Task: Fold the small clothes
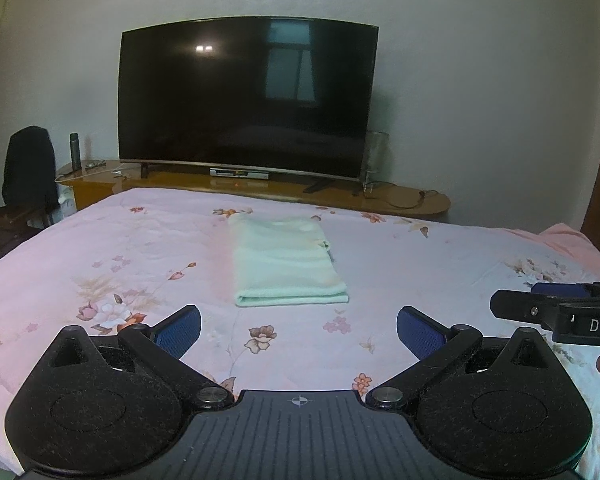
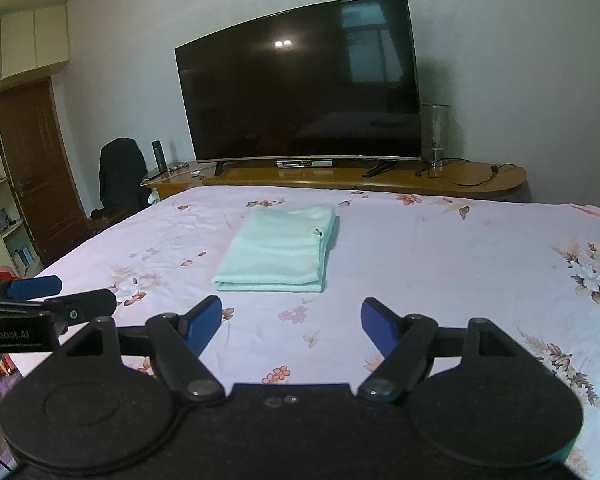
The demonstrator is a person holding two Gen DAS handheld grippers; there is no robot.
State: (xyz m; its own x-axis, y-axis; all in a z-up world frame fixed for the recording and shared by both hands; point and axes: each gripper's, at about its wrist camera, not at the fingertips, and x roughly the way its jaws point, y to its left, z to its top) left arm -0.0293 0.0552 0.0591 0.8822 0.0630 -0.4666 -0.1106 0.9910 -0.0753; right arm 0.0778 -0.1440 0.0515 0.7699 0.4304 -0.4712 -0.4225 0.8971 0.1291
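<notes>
Folded towel [image 1: 286,262] mid-frame on bed [image 1: 100,248], TV [image 1: 246,98] behind, left gripper [image 1: 298,330] and right gripper [image 2: 291,326] low in frame, jaws apart, nothing between.

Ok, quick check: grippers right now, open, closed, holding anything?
Left gripper: open, holding nothing, short of the folded green cloth.
Right gripper: open, holding nothing.

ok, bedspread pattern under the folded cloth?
Pale pink bedspread with scattered floral print in pink, orange and brown; clearest in the right wrist view. The folded cloth is plain mint green.
</notes>
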